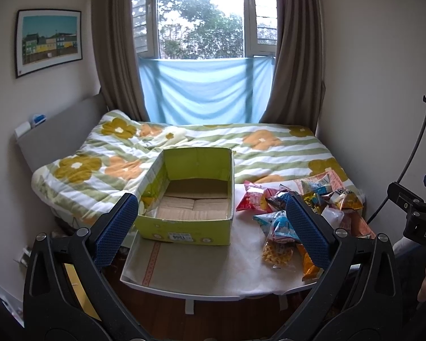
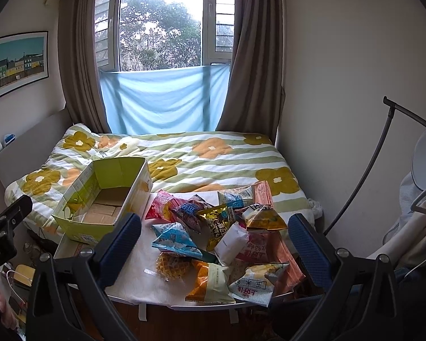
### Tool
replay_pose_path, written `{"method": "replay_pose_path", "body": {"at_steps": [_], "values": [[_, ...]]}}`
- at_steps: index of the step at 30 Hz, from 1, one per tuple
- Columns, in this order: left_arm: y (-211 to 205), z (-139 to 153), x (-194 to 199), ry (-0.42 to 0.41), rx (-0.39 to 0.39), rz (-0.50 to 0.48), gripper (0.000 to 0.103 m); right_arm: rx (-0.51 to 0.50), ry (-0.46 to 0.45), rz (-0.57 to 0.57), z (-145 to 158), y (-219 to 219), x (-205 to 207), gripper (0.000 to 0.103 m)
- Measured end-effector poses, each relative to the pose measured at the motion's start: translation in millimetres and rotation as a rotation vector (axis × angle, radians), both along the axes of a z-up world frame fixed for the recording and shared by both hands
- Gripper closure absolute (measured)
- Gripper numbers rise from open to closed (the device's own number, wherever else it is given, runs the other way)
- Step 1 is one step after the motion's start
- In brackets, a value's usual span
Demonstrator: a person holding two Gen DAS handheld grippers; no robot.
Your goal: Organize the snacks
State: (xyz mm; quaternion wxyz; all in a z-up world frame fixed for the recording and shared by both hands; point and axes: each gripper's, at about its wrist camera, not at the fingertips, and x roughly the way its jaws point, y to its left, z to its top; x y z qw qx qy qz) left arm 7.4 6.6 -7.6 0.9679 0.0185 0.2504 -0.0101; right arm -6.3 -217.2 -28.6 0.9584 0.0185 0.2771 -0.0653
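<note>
Both my grippers, left gripper (image 1: 211, 228) and right gripper (image 2: 213, 243), hang empty with fingers spread wide, and the snack pile (image 2: 221, 236) sits just right of the empty box (image 2: 105, 199) on the bench (image 2: 133, 278), closer to my right.

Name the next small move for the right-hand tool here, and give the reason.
Probably lower the right gripper onto the blue triangular snack packet nearest it: its jaws stand open and hold nothing, the green box has no snacks in it, and the packets lie loose on the table.
</note>
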Motion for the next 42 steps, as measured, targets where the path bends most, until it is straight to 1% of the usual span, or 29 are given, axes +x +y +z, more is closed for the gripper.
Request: {"method": "replay_pose_path", "body": {"at_steps": [28, 42], "values": [[6.2, -1.7, 7.5, 0.020, -0.003, -0.004, 0.000, 0.003, 0.025, 0.004, -4.5, 10.4, 6.7, 0.000], [-0.8, -3.2, 13.9, 0.038, -0.006, -0.033, 0.000, 0.010, 0.033, 0.007, -6.1, 9.1, 7.6, 0.000]]}}
